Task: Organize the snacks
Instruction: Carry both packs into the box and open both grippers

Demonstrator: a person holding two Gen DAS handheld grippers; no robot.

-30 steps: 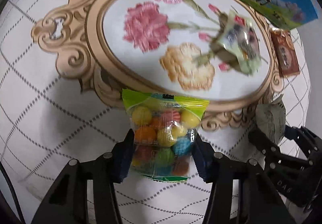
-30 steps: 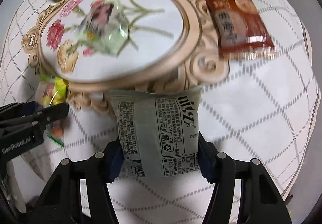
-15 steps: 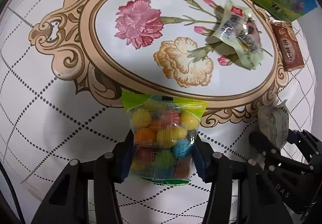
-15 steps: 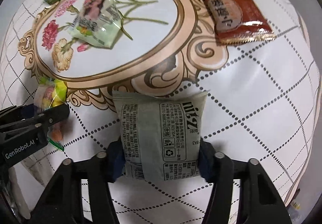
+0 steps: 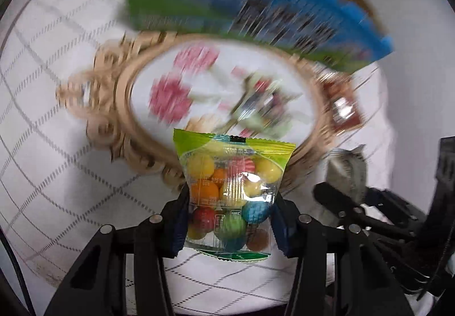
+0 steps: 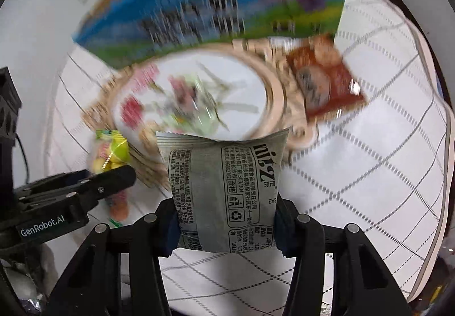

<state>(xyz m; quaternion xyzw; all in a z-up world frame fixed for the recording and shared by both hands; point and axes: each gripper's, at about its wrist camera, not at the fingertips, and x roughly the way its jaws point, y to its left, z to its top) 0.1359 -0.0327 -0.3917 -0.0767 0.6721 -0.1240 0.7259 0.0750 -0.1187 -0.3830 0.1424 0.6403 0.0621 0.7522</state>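
Note:
My left gripper (image 5: 229, 219) is shut on a clear candy bag with a green top (image 5: 231, 191), full of coloured balls, and holds it above the tablecloth. My right gripper (image 6: 226, 216) is shut on a grey snack packet with black print (image 6: 224, 188), also lifted. Each gripper shows in the other's view: the right one with the grey packet (image 5: 345, 174) at the right of the left wrist view, the left one with the candy bag (image 6: 111, 157) at the left of the right wrist view. A blue and green milk carton box (image 6: 216, 3) stands at the back; it also shows in the left wrist view (image 5: 241, 3).
A pale green snack packet (image 6: 193, 111) lies on the floral oval of the white tablecloth (image 6: 355, 174). A red-brown snack packet (image 6: 324, 80) lies to its right, near the box. The table's edge runs along the right (image 6: 438, 202). The background is motion-blurred.
Both grippers have lifted and tilted up with their packets still held. The milk carton box now fills much more of both views, and the scene is blurred by the motion.

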